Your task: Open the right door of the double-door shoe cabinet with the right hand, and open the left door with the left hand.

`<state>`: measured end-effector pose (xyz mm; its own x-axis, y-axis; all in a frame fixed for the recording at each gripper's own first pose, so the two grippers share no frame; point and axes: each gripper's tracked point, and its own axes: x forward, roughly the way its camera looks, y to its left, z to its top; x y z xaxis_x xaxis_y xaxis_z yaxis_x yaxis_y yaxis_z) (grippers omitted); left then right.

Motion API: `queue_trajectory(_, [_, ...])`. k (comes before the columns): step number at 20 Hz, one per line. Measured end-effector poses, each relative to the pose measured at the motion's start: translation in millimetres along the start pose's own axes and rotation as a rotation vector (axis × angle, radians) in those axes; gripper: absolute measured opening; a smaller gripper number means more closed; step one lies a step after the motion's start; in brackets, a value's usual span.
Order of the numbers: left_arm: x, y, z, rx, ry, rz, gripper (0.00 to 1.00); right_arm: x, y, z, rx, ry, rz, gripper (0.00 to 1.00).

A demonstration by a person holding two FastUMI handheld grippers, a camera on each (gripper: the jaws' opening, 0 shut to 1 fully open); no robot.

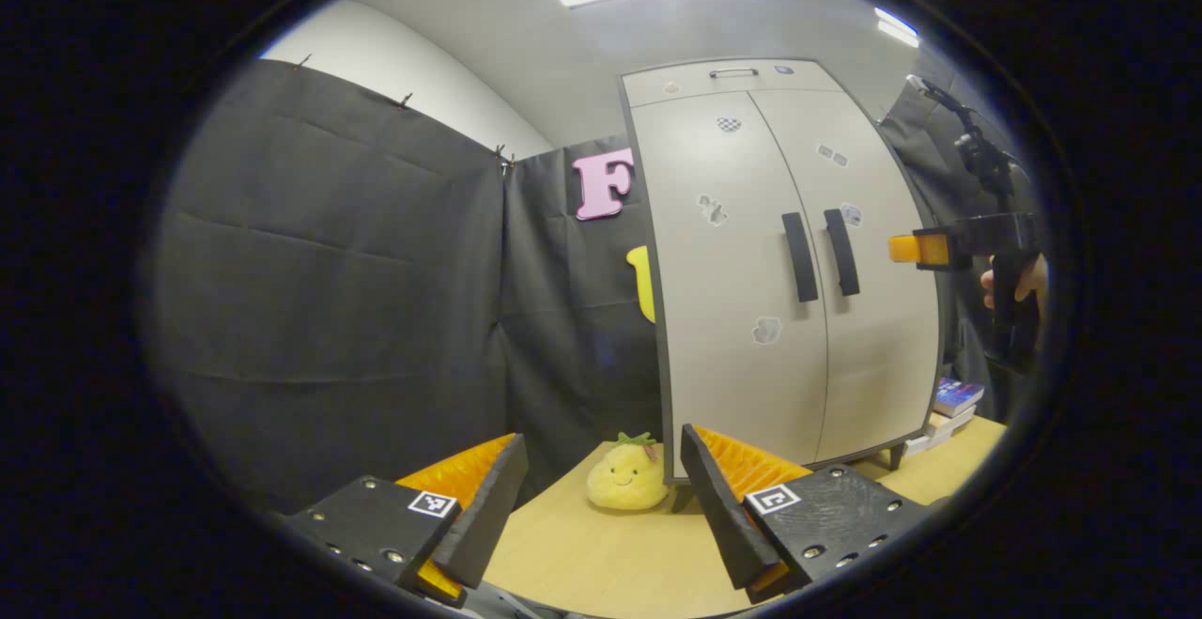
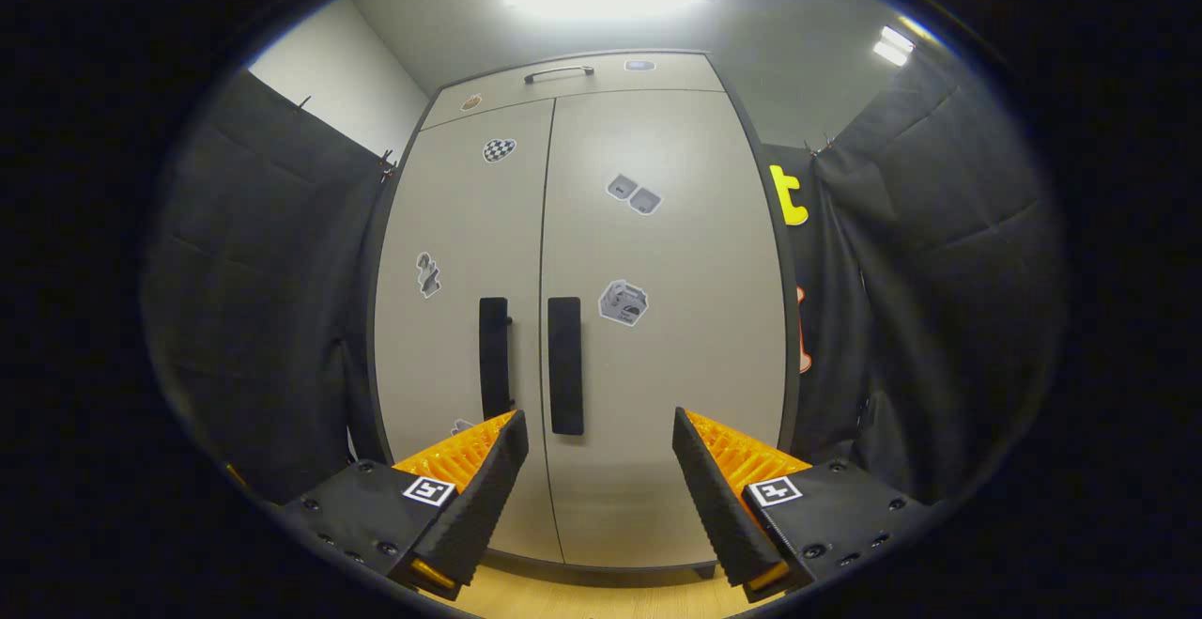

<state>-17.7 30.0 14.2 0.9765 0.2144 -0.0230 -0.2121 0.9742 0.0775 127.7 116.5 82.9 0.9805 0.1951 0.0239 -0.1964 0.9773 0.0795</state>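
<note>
The pale grey shoe cabinet stands with both doors shut. In the right gripper view its right door and left door fill the middle, each with a dark vertical handle: right handle, left handle. My right gripper is open, a short way in front of the doors, with the right handle just left of its centre. In the left gripper view the cabinet stands farther off to the right, and my left gripper is open over the table. The right gripper appears there, held by a hand near the cabinet's right edge.
A yellow plush toy sits on the wooden table by the cabinet's left foot. Books are stacked at the cabinet's right. A narrow drawer with a metal handle tops the cabinet. Black cloth walls stand on both sides.
</note>
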Motion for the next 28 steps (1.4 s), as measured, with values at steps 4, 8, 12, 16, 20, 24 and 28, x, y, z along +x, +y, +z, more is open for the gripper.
queue_trajectory(4, [5.1,2.5,-4.2,-0.008,0.01,0.041,0.96,29.4,10.8,3.6,-0.012,0.019,0.007,0.98])
queue_trajectory(8, [4.1,5.0,-6.1,-0.002,0.03,0.059,0.95,59.5,22.0,8.9,-0.002,0.033,0.022,0.98])
queue_trajectory(12, [3.8,5.5,-4.7,-0.005,0.029,0.062,0.96,88.9,24.9,10.4,0.013,0.053,0.017,0.98])
queue_trajectory(16, [3.5,4.8,-0.6,0.005,0.007,0.067,0.96,116.1,24.0,4.8,0.003,0.113,0.007,0.95])
queue_trajectory(20, [3.3,4.9,1.3,0.012,0.001,0.068,0.96,130.8,21.4,8.7,0.045,0.115,-0.016,0.72])
queue_trajectory(24, [4.2,4.8,1.9,0.015,0.011,0.074,0.96,135.5,26.8,6.2,0.061,0.14,-0.013,0.54])
queue_trajectory(28, [1.3,5.8,10.0,0.0,0.018,0.084,0.96,137.4,26.6,5.7,0.056,0.142,-0.033,0.34])
